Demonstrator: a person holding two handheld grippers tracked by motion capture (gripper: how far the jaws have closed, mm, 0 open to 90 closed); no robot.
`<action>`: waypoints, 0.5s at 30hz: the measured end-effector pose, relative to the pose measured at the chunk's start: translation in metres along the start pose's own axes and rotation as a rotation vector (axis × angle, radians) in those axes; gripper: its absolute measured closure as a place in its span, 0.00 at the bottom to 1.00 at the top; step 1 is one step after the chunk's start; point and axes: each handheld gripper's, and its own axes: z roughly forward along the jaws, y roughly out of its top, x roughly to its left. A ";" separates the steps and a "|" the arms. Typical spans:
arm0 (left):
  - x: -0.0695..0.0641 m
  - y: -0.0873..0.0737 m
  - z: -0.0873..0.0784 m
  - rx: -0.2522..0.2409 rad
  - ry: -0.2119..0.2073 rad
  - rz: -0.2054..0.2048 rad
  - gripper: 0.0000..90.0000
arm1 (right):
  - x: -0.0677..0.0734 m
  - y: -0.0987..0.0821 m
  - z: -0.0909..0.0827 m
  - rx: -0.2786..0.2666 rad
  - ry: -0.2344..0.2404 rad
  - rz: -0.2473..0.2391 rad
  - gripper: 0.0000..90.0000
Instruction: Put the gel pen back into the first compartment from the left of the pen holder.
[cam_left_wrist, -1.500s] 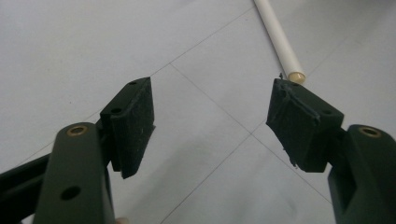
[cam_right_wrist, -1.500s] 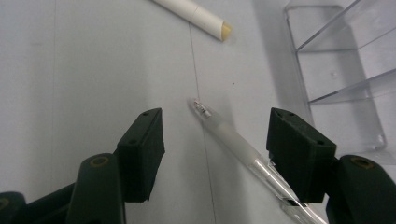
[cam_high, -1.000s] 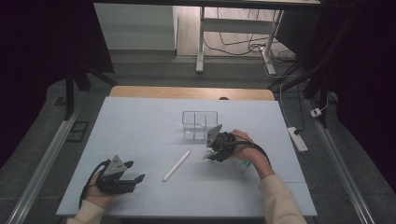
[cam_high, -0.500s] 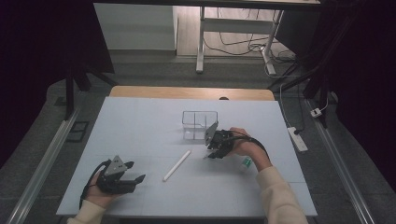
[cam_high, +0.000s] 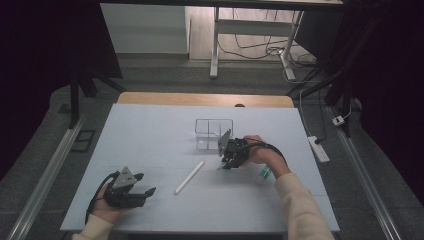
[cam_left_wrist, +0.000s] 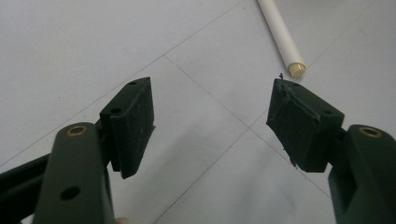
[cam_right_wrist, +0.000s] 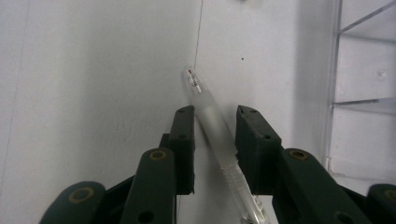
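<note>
A clear frosted pen (cam_right_wrist: 196, 86) lies slanted on the white table between the jaws of my right gripper (cam_right_wrist: 215, 112). Those jaws have just been closing around it, and a little gap still shows on each side of the pen. In the high view the right gripper (cam_high: 227, 157) points down at the table just in front of a clear plastic box (cam_high: 212, 131). A white capped stick (cam_high: 189, 177) lies near the table's middle. My left gripper (cam_high: 142, 192) rests low at the front left, open and with nothing in it (cam_left_wrist: 210, 93); the stick's end (cam_left_wrist: 282, 35) lies just beyond its right jaw.
The clear box (cam_right_wrist: 364, 56) has dividers and stands close to the right of the right gripper's jaws. A small green and white item (cam_high: 264, 172) lies by the right wrist. A power strip (cam_high: 318, 148) sits on the floor right of the table.
The right gripper's jaws have narrowed, and the hand has shifted slightly. The left hand and the white stick have stayed where they were.
</note>
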 end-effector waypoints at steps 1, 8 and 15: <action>0.000 0.000 0.000 0.000 0.001 0.000 0.35 | 0.000 0.000 0.000 0.000 0.000 -0.007 0.76; -0.001 0.000 0.001 0.004 0.004 0.003 0.35 | -0.001 -0.002 0.000 -0.017 0.015 -0.025 0.80; -0.001 0.000 0.000 0.003 0.008 0.002 0.35 | -0.001 -0.002 0.000 -0.020 0.025 -0.040 0.87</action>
